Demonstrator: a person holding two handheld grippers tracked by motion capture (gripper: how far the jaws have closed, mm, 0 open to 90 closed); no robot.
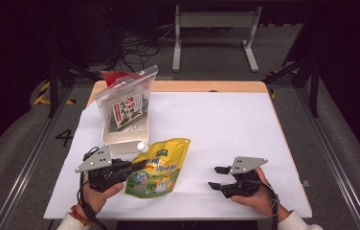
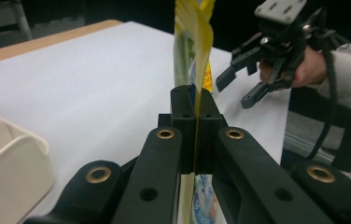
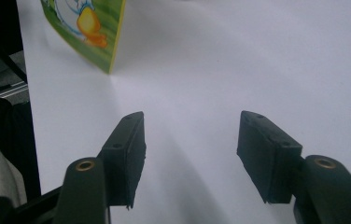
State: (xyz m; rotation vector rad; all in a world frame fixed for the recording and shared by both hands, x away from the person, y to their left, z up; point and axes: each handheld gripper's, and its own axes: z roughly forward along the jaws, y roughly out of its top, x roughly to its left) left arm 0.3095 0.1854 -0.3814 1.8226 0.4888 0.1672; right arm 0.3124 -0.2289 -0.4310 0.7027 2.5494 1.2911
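Two grippers, two packaged items, one tray, one table. Item one: a yellow-green pouch (image 1: 160, 166) with cartoon print, at the near-left of the white table (image 1: 226, 124), just right of the left gripper (image 1: 140, 165). Item two: a clear zip bag (image 1: 126, 103) with a red-labelled snack pack inside, standing in a cream plastic tray (image 1: 120, 141) at the table's left, behind the left gripper; the tray corner (image 2: 10, 154) also shows in the left gripper view. Left gripper: jaws clenched flat on the pouch's edge, pads pressed together with the thin yellow seam (image 2: 194, 56) pinched between them and the pouch rising upright beyond the tips. Pouch's far end looks to rest on or near the table; can't tell contact exactly. Right gripper (image 1: 219, 177): released, jaws clearly apart, nothing between them, bare white table beneath, held at the near-right, well apart from the pouch; the pouch corner (image 3: 89, 28) sits at the upper left of the right gripper view. One hand on each gripper.
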